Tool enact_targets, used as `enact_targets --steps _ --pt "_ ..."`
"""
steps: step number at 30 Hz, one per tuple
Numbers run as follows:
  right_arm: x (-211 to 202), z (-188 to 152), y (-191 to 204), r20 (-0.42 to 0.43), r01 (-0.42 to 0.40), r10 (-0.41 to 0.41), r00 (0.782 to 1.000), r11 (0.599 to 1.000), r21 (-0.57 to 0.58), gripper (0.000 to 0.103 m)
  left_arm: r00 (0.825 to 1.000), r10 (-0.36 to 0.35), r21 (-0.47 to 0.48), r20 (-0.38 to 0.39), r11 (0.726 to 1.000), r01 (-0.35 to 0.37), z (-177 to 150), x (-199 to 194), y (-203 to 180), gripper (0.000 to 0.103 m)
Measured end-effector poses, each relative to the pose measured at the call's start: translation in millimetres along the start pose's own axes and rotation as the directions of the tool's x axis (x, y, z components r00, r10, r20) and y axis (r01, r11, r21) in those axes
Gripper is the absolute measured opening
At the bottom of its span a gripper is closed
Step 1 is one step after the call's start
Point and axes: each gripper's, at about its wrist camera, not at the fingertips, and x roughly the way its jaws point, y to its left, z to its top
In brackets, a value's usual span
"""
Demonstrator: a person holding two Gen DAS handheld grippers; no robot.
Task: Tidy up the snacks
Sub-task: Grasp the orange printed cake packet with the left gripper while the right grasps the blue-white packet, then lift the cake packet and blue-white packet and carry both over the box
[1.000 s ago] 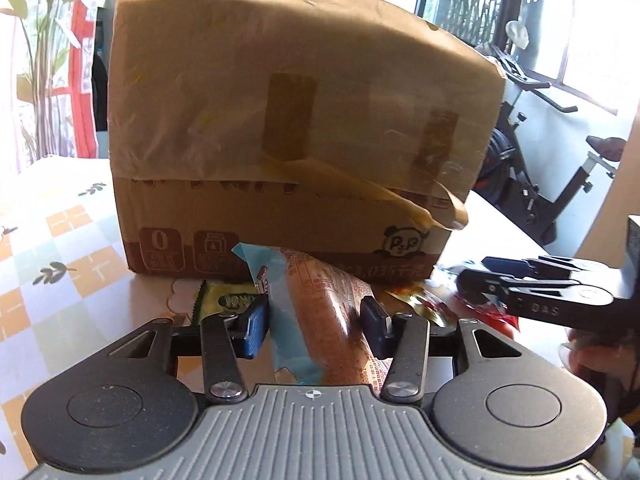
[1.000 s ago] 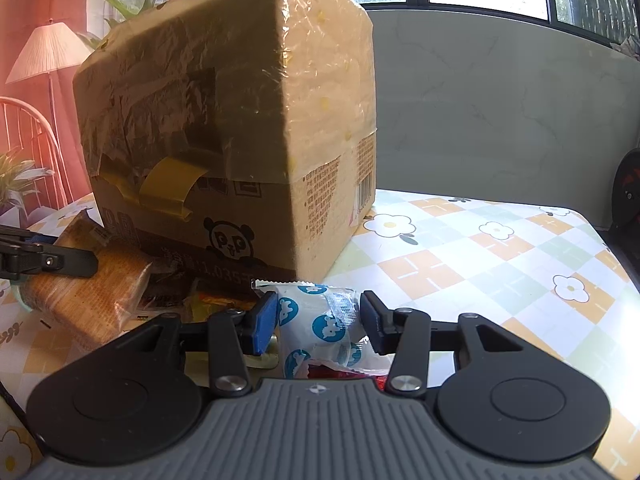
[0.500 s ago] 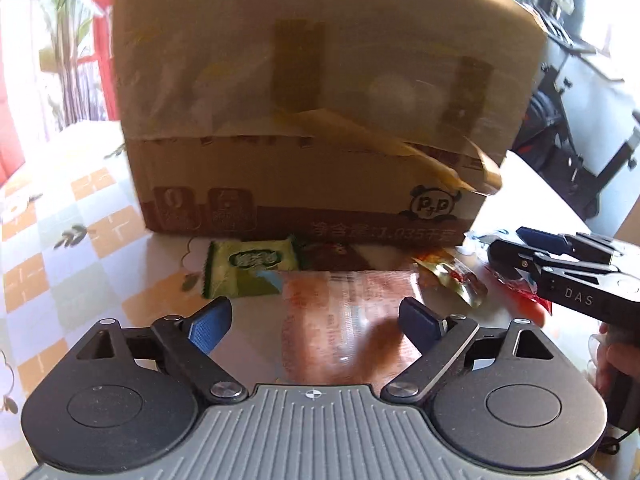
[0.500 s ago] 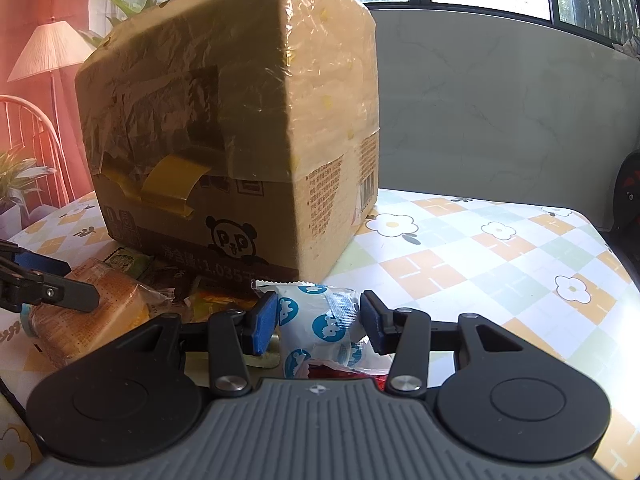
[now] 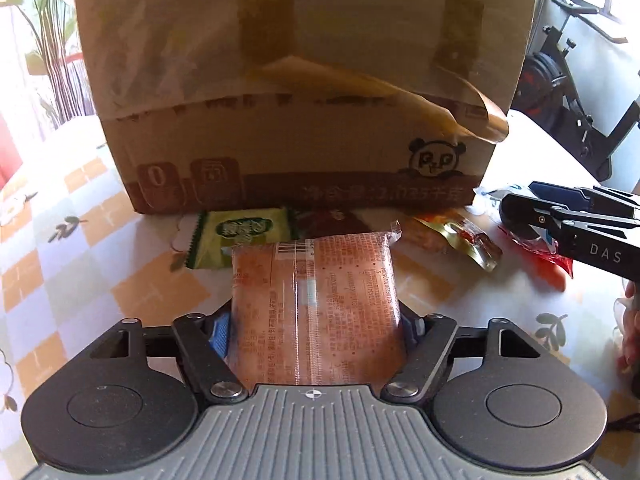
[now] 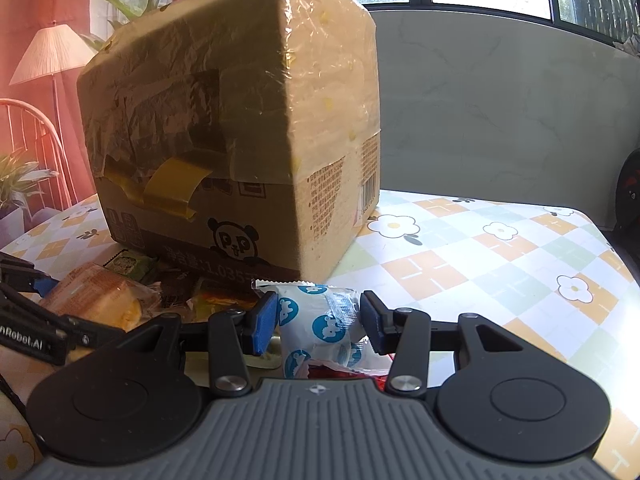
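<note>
My left gripper is shut on a wrapped bread pack printed in orange, held flat on the table in front of a taped cardboard box. My right gripper is shut on a white snack packet with blue prints, near the box's corner. The right gripper also shows at the right of the left wrist view. The left gripper and bread pack show at the left of the right wrist view. A green packet, a dark packet and a gold-and-red packet lie along the box.
A red wrapper lies under the right gripper. The tablecloth has orange checks and flowers. An exercise bike stands past the table on the right. A lamp and plants stand behind the box.
My left gripper let go of the bread pack, opened wide, then closed on it again across its width with the pack lying flat. The right gripper stayed put, still holding the white packet.
</note>
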Motion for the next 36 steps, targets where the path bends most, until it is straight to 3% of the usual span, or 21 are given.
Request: enact_targets --steps 8,17,22,28,36 --pt "2.8 0.1 5.5 -0.024 0.012 -0.013 1.0 1.0 -0.027 0.048 1.0 0.008 -0.046 0.023 0.999 -0.007 -4.6 -10.9 20.0 0.074" --pt "5.7 5.0 29.1 -0.075 0.068 -0.079 0.994 0.988 -0.14 0.044 0.996 0.004 -0.086 0.087 0.996 0.004 -1.4 -28.0 43.2 0.074" --pt "-13.6 4.7 51.8 -0.047 0.087 -0.094 0.994 0.987 -0.137 0.044 0.996 -0.024 -0.132 0.083 0.991 0.035 1.4 -32.8 54.2 0.074" --pt "-23.8 -2.5 73.9 -0.057 0.07 -0.078 0.995 0.99 -0.126 0.044 0.993 -0.059 -0.124 0.107 0.99 0.072 2.0 -44.3 56.0 0.074" --pt "-38.0 9.6 93.3 -0.014 0.055 -0.057 0.998 0.99 -0.132 0.044 0.99 -0.03 -0.163 0.139 0.985 0.052 7.6 -56.7 67.1 0.074"
